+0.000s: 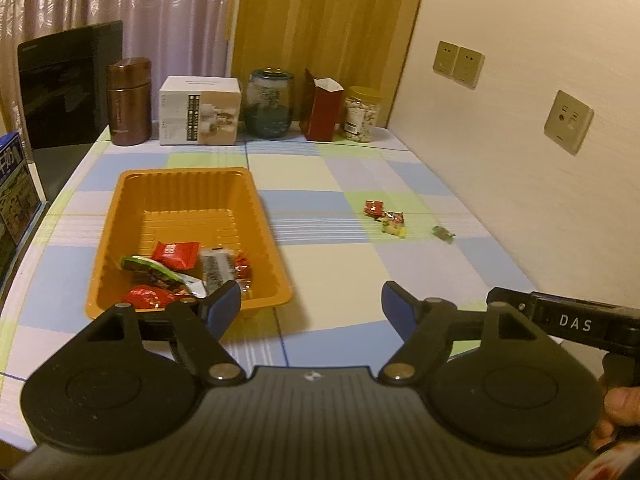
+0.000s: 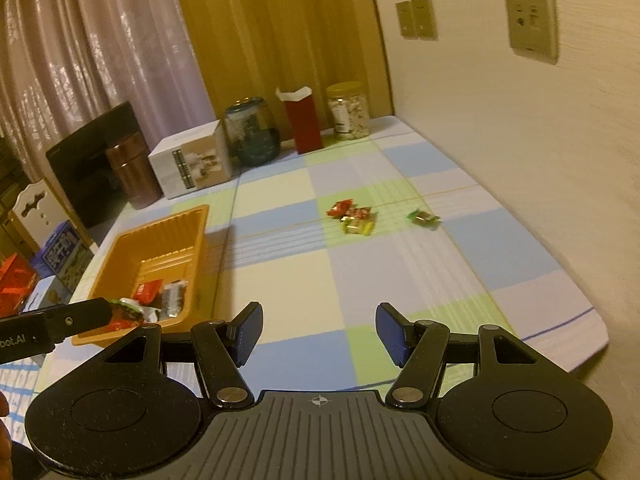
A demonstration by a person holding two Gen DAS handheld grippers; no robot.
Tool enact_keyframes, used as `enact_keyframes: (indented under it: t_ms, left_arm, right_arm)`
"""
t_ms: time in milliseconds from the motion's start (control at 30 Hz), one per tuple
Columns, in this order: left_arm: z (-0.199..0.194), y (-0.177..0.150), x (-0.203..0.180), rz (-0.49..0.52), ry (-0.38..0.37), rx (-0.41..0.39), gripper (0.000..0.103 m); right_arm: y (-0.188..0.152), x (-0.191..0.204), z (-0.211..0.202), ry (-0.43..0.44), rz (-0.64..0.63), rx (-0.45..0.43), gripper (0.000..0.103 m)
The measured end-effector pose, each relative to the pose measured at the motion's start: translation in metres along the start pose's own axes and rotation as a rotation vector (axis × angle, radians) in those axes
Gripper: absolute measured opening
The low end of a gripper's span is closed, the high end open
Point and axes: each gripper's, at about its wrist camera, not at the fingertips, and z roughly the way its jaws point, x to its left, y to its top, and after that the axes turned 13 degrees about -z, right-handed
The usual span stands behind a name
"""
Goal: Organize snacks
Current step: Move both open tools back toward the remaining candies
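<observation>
An orange tray (image 1: 132, 196) sits on the checked tablecloth and holds several snack packets (image 1: 176, 254); it also shows in the right wrist view (image 2: 120, 252). Loose on the cloth are a red packet (image 1: 373, 207), a red-and-yellow pair (image 1: 394, 223) and a green candy (image 1: 443, 234); they show in the right wrist view as the red packet (image 2: 340, 207), the yellow one (image 2: 358, 226) and the green one (image 2: 423, 217). My left gripper (image 1: 312, 306) is open and empty by the tray's near right corner. My right gripper (image 2: 319, 330) is open and empty, well short of the loose snacks.
Along the back stand a brown flask (image 1: 129, 102), a white box (image 1: 200, 110), a glass jar (image 1: 269, 103), a red paper bag (image 1: 322, 110) and a nut jar (image 1: 360, 114). A black monitor (image 1: 68, 80) is at the left. A wall runs along the table's right side.
</observation>
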Motion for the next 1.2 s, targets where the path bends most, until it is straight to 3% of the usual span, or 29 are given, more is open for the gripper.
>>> enact_keyframes:
  t_ms: [1200]
  left_arm:
    - [0.040, -0.002, -0.050, 0.086, -0.069, 0.050, 0.079]
  right_arm:
    - [-0.007, -0.055, 0.007, -0.091, 0.051, 0.029, 0.063]
